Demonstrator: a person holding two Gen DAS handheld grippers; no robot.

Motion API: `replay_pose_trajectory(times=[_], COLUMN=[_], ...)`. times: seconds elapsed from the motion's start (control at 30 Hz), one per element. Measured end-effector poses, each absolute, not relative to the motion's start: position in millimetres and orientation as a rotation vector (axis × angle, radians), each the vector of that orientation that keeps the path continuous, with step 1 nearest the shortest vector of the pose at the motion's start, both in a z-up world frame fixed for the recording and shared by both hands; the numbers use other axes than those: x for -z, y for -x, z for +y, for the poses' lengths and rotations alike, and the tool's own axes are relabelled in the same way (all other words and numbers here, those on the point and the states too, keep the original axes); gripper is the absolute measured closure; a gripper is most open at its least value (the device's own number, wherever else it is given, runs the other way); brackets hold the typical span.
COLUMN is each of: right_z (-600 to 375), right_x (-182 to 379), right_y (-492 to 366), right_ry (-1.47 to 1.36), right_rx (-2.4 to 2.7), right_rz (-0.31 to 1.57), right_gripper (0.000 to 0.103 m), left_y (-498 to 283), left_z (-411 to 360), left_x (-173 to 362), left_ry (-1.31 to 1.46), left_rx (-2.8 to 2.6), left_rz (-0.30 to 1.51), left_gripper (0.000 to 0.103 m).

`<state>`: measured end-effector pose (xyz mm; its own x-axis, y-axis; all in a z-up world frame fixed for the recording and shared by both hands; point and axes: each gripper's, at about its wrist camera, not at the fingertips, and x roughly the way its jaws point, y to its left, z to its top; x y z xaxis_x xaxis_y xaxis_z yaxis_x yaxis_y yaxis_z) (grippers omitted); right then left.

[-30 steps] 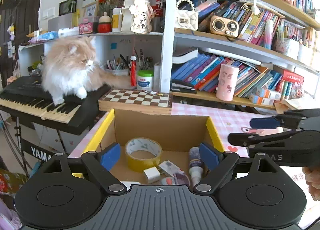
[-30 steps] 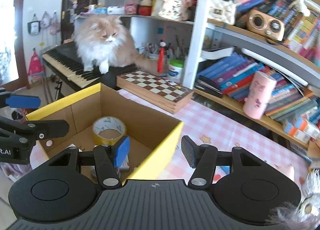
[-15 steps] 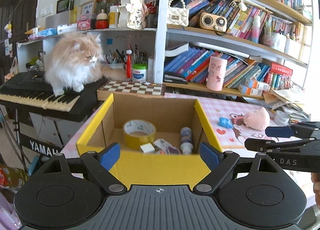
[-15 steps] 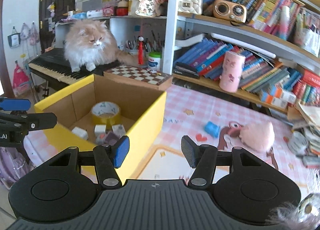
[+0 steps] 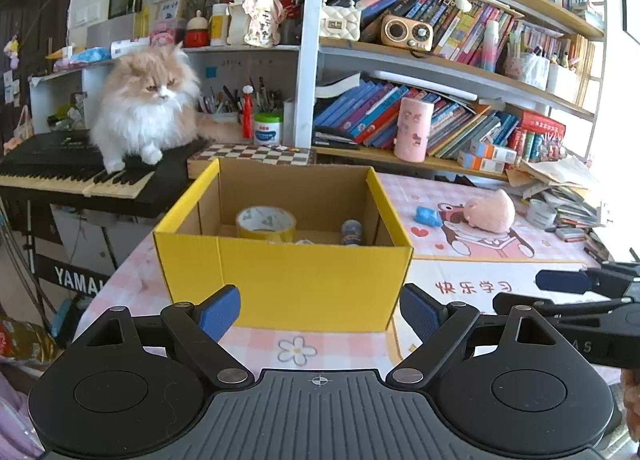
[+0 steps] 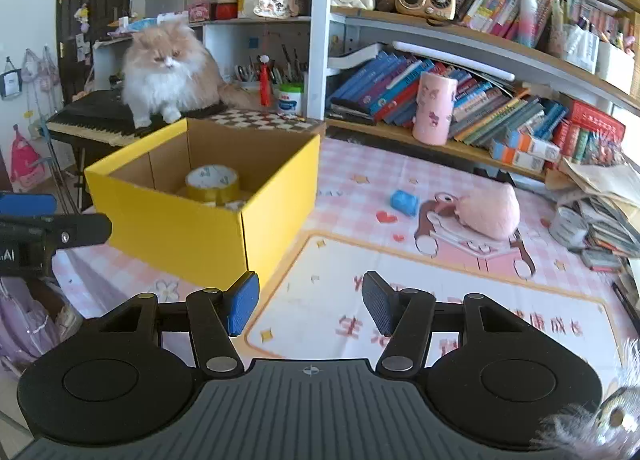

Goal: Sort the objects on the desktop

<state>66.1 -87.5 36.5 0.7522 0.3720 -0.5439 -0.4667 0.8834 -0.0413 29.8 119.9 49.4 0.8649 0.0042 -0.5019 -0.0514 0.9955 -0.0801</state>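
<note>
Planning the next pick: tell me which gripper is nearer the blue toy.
Right. The right gripper hovers over the mat with the blue toy ahead, slightly to its right. The left gripper faces the yellow box, the toy far off to its right.

- The box (image 5: 284, 280) is bright yellow outside and plain brown cardboard inside.
- The tape roll (image 5: 266, 222) in it is yellow with a white, grey-printed inner ring.
- The tablecloth (image 6: 360, 176) is a pink-and-white check with small stars and hearts; the mat (image 6: 420, 312) on it is cream with an orange border and red characters.
- The plush toy (image 6: 490, 212) is pale pink.
- The small block (image 6: 404, 202) beside it is blue.
- The cat (image 5: 146, 108) is cream-orange with a white chest and paws.
- The chessboard (image 5: 256, 152) is brown-and-white chequered.
- The cup (image 5: 413, 129) is pink with darker pink prints.
- The keyboard (image 5: 60, 172) is black with pale and black keys.
- Both grippers' pads (image 6: 240, 304) are blue on black fingers.
</note>
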Motion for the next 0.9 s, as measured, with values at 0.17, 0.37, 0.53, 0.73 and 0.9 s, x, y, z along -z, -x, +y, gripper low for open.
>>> replay_pose_trajectory(times=[0.17, 0.37, 0.53, 0.73, 0.9], right_z=[-89, -85, -81, -83, -89], right_x=[-30, -23, -16, -8, -4], right_y=[-49, -33, -23, -17, -11], right_ry=[0.178, 0.177, 0.192, 0.194, 0.188], right_rx=[-0.443, -0.444, -0.458, -0.447, -0.429], right_rz=[0.562, 0.577, 0.590, 0.612, 0.623], right_gripper=[0.049, 0.048, 0.046, 0.046, 0.046], left_y=[-16, -2, 6, 9, 7], left_z=[118, 117, 116, 111, 103], left_x=[-43, -33, -28, -22, -19], left_ry=[0.103, 0.126, 0.128, 0.113, 0.094], left_rx=[-0.033, -0.049, -0.059, -0.038, 0.004], left_rz=[0.536, 0.559, 0.578, 0.604, 0.612], left_gripper=[0.014, 0.014, 0.014, 0.014, 0.014])
